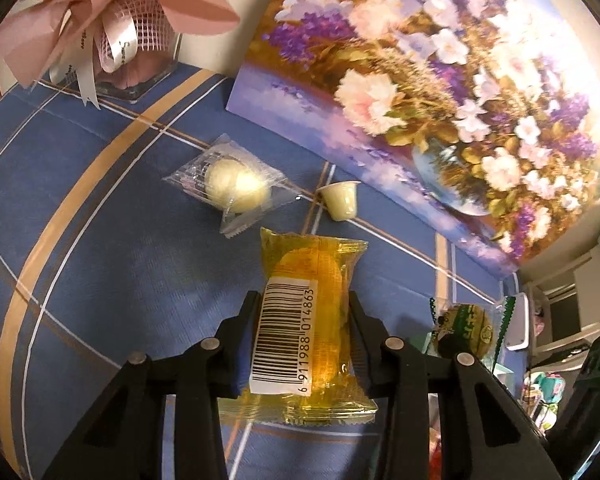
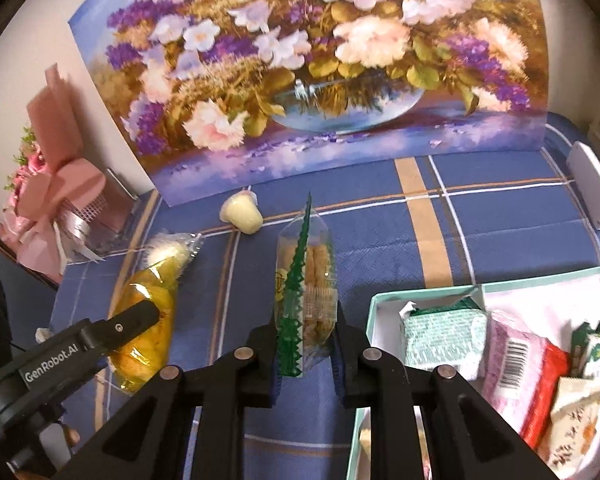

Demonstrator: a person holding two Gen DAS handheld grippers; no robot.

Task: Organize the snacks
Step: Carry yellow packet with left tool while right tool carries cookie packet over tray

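Observation:
My left gripper is shut on a yellow wrapped cake with a barcode label, held above the blue checked tablecloth; it also shows in the right wrist view. My right gripper is shut on a clear green-edged biscuit pack, seen in the left wrist view too. A clear-wrapped pale bun and a small cream jelly cup lie on the cloth. A white box with a teal rim holds several snack packs at the right.
A large flower painting leans against the wall at the back. A pink bouquet in a glass vase stands at the left. A white device lies at the table's right edge.

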